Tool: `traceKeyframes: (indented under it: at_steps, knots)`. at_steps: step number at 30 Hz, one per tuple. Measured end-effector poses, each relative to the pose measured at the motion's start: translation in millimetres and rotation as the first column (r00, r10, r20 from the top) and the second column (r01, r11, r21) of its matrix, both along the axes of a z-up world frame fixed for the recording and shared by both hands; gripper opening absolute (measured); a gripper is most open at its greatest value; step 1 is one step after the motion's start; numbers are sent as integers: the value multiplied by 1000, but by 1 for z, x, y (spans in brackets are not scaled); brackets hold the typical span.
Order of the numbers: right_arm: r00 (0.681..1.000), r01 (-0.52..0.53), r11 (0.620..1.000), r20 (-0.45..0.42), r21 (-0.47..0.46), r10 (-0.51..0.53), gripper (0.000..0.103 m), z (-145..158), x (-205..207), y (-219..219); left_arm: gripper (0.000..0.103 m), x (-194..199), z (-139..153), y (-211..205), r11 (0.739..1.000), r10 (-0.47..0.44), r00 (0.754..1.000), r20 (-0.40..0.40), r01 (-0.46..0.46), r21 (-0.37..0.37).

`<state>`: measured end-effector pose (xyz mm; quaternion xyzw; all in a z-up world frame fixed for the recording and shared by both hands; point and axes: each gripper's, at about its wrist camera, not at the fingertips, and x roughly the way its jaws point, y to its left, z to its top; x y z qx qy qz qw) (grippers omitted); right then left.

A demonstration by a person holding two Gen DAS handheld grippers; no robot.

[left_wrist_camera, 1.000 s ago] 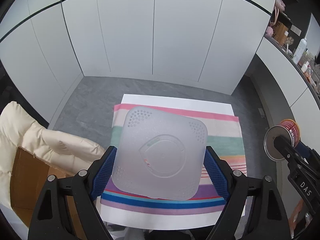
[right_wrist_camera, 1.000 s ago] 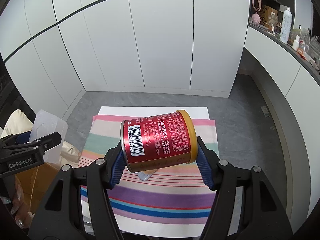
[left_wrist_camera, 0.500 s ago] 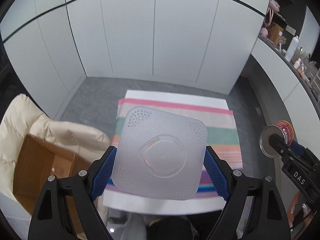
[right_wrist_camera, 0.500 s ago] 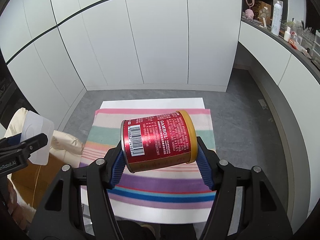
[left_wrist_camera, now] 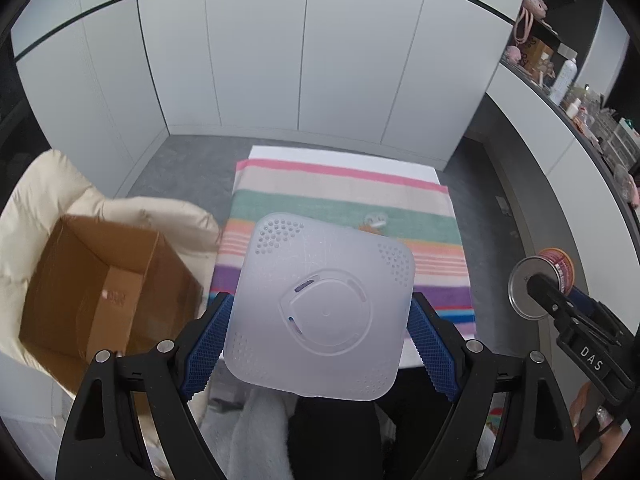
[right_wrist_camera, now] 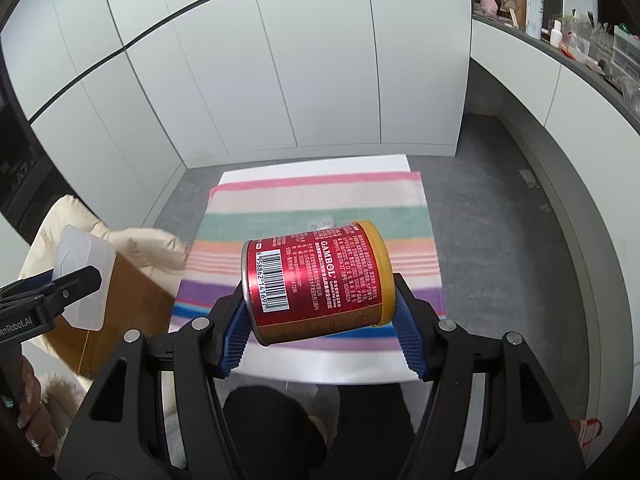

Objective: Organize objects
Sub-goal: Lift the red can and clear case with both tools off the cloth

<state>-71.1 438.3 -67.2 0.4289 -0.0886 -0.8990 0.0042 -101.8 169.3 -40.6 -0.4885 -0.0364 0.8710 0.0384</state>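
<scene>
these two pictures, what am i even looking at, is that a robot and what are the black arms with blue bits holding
No robot: a person carries two hand-held claws, each with a wide-angle camera looking along its fingers. One picture is from the left claw, the other from the right claw. The black arms are the fingers; the blue parts are their grip pads.

The left claw is shut on a frosted square plastic lid. The right claw is shut on a red can with a yellow cap, held on its side.

Below lies a striped cloth on a white table, with one small pale item on it, too blurred to name. To the left stands an open cardboard box against a cream cushion.
</scene>
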Motion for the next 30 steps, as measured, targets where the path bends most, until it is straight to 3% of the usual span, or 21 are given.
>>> traceKeyframes:
  at_steps: [15, 26, 30]
  knots:
    - [1000, -12, 998, 12, 56, 11, 65, -9, 83, -10, 86, 66, -8, -10, 998, -28, 999, -15, 27, -52]
    - [999, -35, 998, 8, 51, 35, 64, -14, 84, -18, 86, 67, -24, -24, 1000, -15, 1000, 16, 16, -19]
    - [998, -58, 997, 23, 56, 56, 64, -18, 78, -26, 86, 65, -22, -33, 1000, 1, 1000, -6, -1, -32]
